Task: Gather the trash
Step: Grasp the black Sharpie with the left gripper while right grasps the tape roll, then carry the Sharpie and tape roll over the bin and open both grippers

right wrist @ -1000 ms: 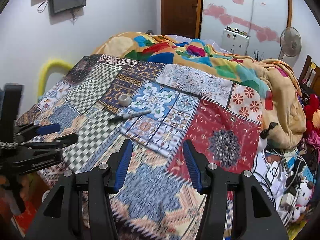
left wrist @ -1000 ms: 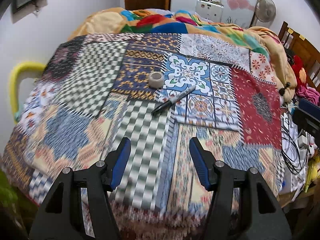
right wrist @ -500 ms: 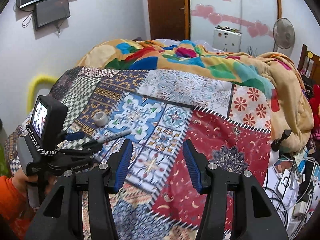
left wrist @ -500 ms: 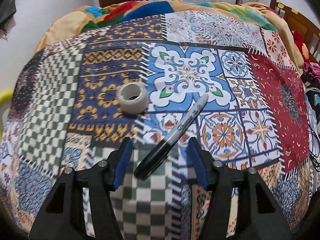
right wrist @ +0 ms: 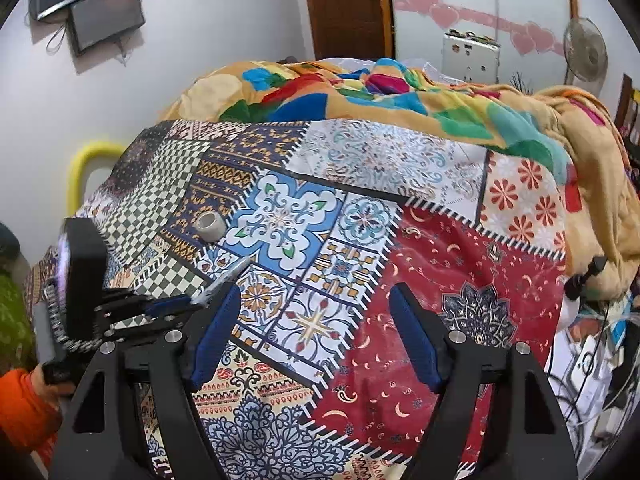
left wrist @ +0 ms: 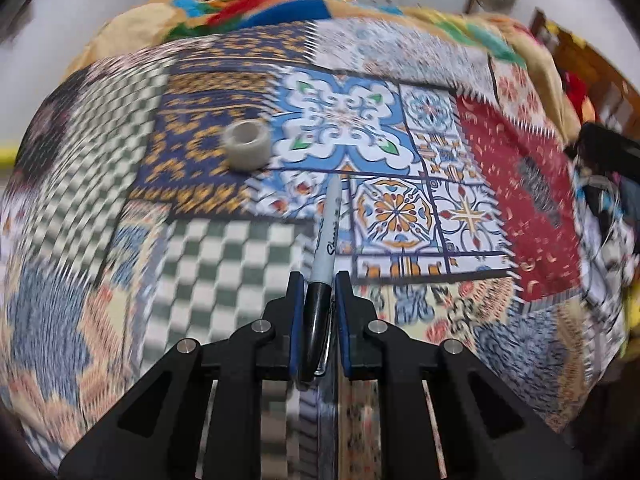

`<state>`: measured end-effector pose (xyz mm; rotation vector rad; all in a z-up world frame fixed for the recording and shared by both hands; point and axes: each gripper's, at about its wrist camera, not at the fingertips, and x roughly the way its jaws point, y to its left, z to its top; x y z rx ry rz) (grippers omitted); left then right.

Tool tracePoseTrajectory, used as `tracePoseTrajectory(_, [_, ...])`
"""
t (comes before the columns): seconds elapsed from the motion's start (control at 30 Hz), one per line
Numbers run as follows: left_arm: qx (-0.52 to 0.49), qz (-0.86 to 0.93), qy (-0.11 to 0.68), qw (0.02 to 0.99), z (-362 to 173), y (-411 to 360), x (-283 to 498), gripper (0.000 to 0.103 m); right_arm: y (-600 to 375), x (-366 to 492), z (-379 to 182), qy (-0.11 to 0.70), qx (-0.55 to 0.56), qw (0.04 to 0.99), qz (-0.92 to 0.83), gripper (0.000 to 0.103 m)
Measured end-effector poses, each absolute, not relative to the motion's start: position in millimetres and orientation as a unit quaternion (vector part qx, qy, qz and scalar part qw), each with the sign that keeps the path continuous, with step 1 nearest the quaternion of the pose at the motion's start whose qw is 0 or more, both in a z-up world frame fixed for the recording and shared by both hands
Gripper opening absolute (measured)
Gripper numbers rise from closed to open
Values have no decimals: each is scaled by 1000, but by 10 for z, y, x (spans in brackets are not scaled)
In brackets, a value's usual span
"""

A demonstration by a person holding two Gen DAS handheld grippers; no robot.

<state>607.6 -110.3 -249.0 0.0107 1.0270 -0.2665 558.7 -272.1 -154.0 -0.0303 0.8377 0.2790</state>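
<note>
My left gripper (left wrist: 318,280) is shut on the black cap end of a grey Sharpie marker (left wrist: 329,232), which points forward over the patchwork bedspread (left wrist: 224,256). A roll of clear tape (left wrist: 246,145) stands on the bedspread ahead and to the left. In the right wrist view the left gripper (right wrist: 188,302) holds the marker (right wrist: 226,278) at the left, with the tape roll (right wrist: 210,226) beyond it. My right gripper (right wrist: 314,304) is open and empty above the red patch of the bedspread (right wrist: 460,264).
A crumpled colourful blanket (right wrist: 400,96) lies along the bed's far side. Cables and clutter (right wrist: 600,352) sit off the bed's right edge. A yellow rail (right wrist: 82,168) stands at the left. A fan (right wrist: 586,50) and a door (right wrist: 348,8) are behind.
My left gripper has closed on the marker's cap end and the marker now points straight ahead. The right gripper has shifted slightly and stays open.
</note>
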Motion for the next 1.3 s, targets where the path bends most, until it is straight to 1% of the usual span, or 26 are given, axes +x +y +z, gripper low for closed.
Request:
tracePoseTrajectory(0.1, [-41,-102,479,871,-2342,-851,5954,14,-2563,5634,-1518,404,-30,902,150,74])
tracePoseTrajectory(0.27, [-61,-43,451,889,-2167,-466,5801,14,-2135,5879,-1603,423,-53,885,184,73])
tracePoseTrajectory(0.5, [-81,4,432,898,-2151,-129,5855,14,-1600,6418,-1986,471,-15,851,231,73])
tracePoseTrajectory(0.7, [-81,20,420,904,-2199,-15,5890,14,-1289,6674,-2248,478,-26,852,214,73])
tracePoseTrajectory(0.77, [-85,20,421,903,-2228,10,5904,14,-1214,6724,-2302,477,-41,854,206,65])
tracePoseTrajectory(0.8, [-88,20,422,902,-2250,21,5916,14,-1161,6741,-2352,479,-55,854,198,57])
tracePoseTrajectory(0.83, [-88,20,423,901,-2266,21,5919,14,-1131,6786,-2386,483,-65,852,192,47])
tracePoseTrajectory(0.87, [-88,19,424,901,-2279,21,5924,14,-1111,6798,-2415,487,-71,851,185,38])
tracePoseTrajectory(0.9, [-86,21,426,900,-2295,15,5931,14,-1111,6792,-2431,485,-69,852,182,32])
tracePoseTrajectory(1.07, [-76,19,427,901,-2256,-38,5881,14,-1225,6664,-2314,470,-43,862,185,32])
tracePoseTrajectory(1.3, [-61,9,417,907,-1958,-193,5654,14,-1356,6210,-1886,458,-52,869,178,32])
